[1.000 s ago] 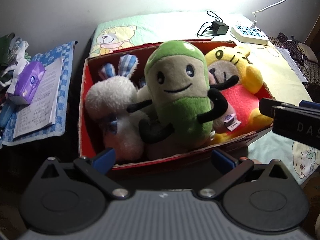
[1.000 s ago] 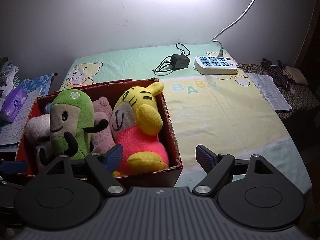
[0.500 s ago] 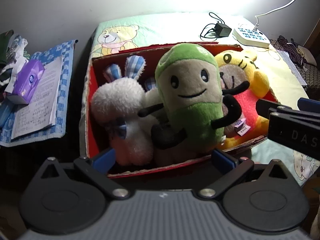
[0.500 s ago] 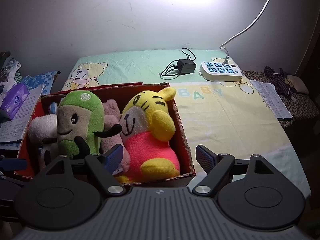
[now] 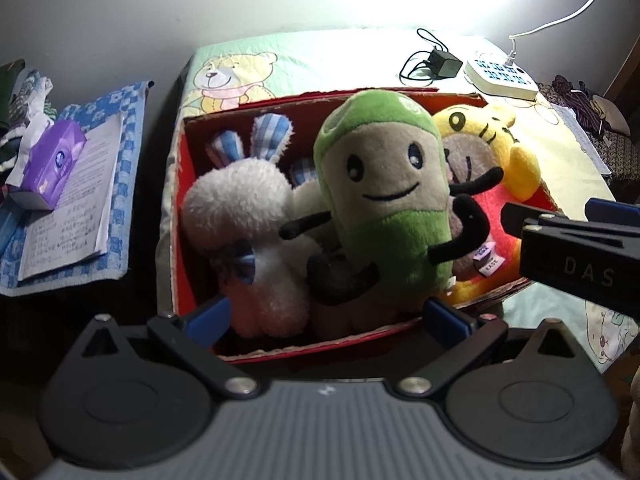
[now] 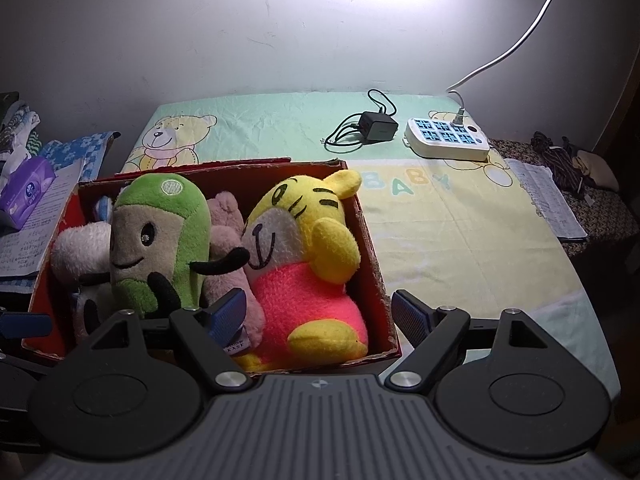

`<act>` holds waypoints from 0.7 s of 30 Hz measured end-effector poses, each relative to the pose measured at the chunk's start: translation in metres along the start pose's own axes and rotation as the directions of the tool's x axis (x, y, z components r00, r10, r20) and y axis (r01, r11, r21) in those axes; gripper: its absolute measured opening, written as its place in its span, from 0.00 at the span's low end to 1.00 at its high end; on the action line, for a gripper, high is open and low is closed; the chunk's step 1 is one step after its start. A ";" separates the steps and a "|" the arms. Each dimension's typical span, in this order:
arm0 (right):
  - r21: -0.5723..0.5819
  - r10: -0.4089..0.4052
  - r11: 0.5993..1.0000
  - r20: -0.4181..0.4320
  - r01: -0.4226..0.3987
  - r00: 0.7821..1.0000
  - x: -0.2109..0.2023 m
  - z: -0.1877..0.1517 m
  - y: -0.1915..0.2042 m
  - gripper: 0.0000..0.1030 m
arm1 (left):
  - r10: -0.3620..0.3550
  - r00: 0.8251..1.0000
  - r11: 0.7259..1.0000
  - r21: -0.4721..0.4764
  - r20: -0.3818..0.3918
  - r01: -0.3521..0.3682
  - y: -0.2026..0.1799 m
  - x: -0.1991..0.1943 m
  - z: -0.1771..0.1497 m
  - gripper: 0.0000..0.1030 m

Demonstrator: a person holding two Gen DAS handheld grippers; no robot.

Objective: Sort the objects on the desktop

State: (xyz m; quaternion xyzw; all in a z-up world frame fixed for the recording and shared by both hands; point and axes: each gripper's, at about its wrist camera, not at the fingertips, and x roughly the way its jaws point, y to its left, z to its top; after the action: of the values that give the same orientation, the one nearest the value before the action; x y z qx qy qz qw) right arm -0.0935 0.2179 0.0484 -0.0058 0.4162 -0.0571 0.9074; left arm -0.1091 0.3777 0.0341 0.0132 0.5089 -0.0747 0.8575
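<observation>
Left gripper (image 5: 326,314), jaws wide and empty, at lower centre; directly ahead in the red cardboard box (image 5: 178,216) stands an upright green plush toy (image 5: 384,204). Right gripper (image 6: 318,312), equally open and empty, faces the yellow tiger plush (image 6: 304,256).

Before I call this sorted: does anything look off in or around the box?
Only the red box itself: its cardboard rim is frayed and ragged. The green plush, yellow tiger and white bunny sit crammed but contained. Nothing spilled.
</observation>
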 end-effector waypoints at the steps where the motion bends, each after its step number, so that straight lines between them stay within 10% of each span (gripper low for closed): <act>1: 0.000 0.001 1.000 0.000 -0.001 1.000 0.000 0.000 0.001 0.80 | -0.004 1.000 1.000 -0.002 0.003 0.004 0.001 0.000 0.000 0.99; 21: -0.002 -0.005 1.000 0.000 0.005 1.000 0.002 0.002 0.005 0.80 | -0.004 0.999 1.000 -0.017 0.035 0.005 -0.008 0.006 -0.002 0.99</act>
State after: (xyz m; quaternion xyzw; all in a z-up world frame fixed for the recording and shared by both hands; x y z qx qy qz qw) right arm -0.0900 0.2224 0.0474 -0.0078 0.4162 -0.0589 0.9073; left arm -0.1090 0.3692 0.0289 0.0032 0.4947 -0.0725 0.8661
